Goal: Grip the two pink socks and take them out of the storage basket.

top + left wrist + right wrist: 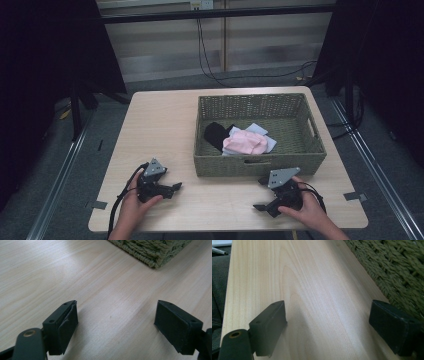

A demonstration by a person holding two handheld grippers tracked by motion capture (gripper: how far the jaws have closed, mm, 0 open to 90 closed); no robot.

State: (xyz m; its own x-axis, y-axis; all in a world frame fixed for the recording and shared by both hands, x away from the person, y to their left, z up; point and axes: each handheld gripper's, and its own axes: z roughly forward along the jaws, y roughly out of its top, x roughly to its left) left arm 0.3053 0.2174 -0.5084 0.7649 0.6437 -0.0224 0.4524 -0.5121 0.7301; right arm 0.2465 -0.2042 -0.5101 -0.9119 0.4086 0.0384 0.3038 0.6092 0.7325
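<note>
- Table [160, 125]: light wood, rounded corners, seen from the high view.
- Basket [260, 165]: green woven, rectangular, sits on the right half of the table, handle cut-outs in the near and right walls.
- Inside the basket: black cloth [216, 134] at left, pink cloth [245, 142] in the middle lying on top of a pale blue cloth [262, 132]. All bunched toward the near-left part of the basket floor.
- Left gripper [176, 187]: held in the person's left hand [134, 207], resting low at the near-left of the table, left of the basket's near-left corner, not touching it. Jaws wide apart, nothing between them. Left gripper view shows bare wood between the jaws and the basket corner far ahead.
- Right gripper [260, 206]: in the right hand [310, 210], near edge of table, just in front of the basket's near wall. Jaws wide apart, empty. Right gripper view shows the wicker wall close beside one jaw; contact can't be judged.
- Cables trail from both grippers toward the near edge.
</note>
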